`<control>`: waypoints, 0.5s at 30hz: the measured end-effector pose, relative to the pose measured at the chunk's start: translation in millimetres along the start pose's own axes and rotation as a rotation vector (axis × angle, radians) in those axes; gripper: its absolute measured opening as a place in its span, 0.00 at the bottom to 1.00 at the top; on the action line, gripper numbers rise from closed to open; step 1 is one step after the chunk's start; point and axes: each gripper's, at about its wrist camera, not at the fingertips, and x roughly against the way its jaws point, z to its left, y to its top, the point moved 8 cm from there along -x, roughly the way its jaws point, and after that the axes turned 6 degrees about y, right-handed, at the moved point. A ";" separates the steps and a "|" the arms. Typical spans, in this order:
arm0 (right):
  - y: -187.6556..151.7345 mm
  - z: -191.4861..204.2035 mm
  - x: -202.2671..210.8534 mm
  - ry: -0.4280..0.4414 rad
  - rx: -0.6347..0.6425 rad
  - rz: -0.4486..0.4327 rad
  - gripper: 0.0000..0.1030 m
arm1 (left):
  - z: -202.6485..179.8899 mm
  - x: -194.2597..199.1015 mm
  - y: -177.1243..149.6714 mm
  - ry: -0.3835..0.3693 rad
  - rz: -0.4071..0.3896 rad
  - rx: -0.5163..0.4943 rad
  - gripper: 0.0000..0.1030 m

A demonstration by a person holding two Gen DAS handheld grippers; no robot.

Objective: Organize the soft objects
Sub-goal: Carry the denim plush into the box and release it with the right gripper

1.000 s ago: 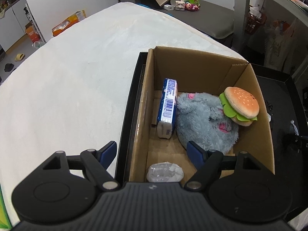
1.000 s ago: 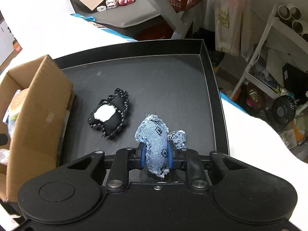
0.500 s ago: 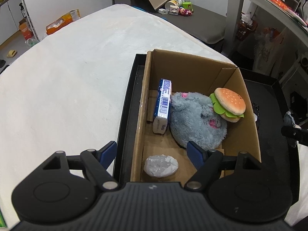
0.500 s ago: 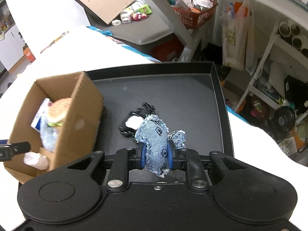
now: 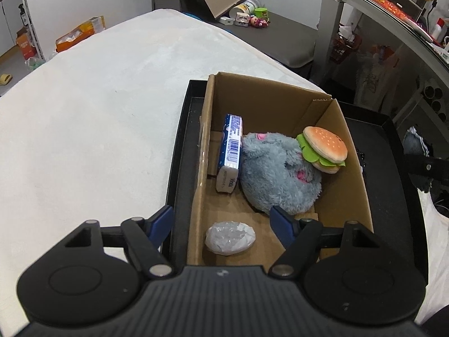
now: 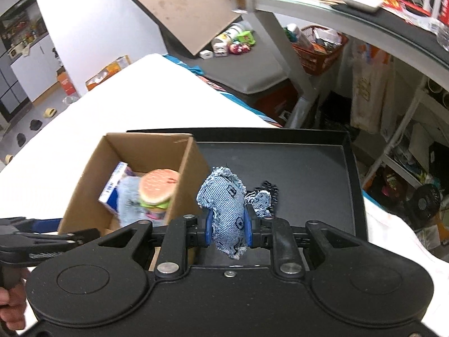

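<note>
The denim toy (image 6: pixel 226 213) is pinched between the blue pads of the right gripper (image 6: pixel 228 224), held in the air above the black tray (image 6: pixel 294 174), just right of the cardboard box (image 6: pixel 185 174). The gripper's jaws press on the toy from both sides, and its frayed edges stick out above and below them. Behind it, a small black toy (image 6: pixel 270 189) lies on the tray floor, mostly hidden.

The cardboard box (image 5: pixel 280 106) stands in the left part of the tray (image 5: pixel 179 151), which rests on a white padded surface (image 5: pixel 98 118). Inside the box lie a grey plush animal (image 5: pixel 272 168), a plush burger (image 5: pixel 325 148) resting against it and the right wall, a blue and white carton (image 5: pixel 231 154) on edge beside the left wall, and a small clear plastic wad (image 5: pixel 230 237) at the near end.

The left gripper (image 5: pixel 221 224) hangs over the box's near end; its jaws stand spread, have just been closing slightly, and hold nothing, one finger outside the left wall and one inside the box.
</note>
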 end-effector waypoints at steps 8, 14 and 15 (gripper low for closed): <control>7.4 34.1 1.8 0.040 0.033 0.001 0.21 | 8.4 -2.3 -1.5 -0.036 -0.008 0.023 0.57; 8.2 62.5 -2.0 0.072 0.065 0.014 0.21 | 13.4 -5.3 -4.7 -0.072 0.011 0.041 0.36; 7.3 66.9 -3.0 0.077 0.070 0.017 0.21 | 14.4 -6.2 -5.6 -0.077 0.016 0.044 0.33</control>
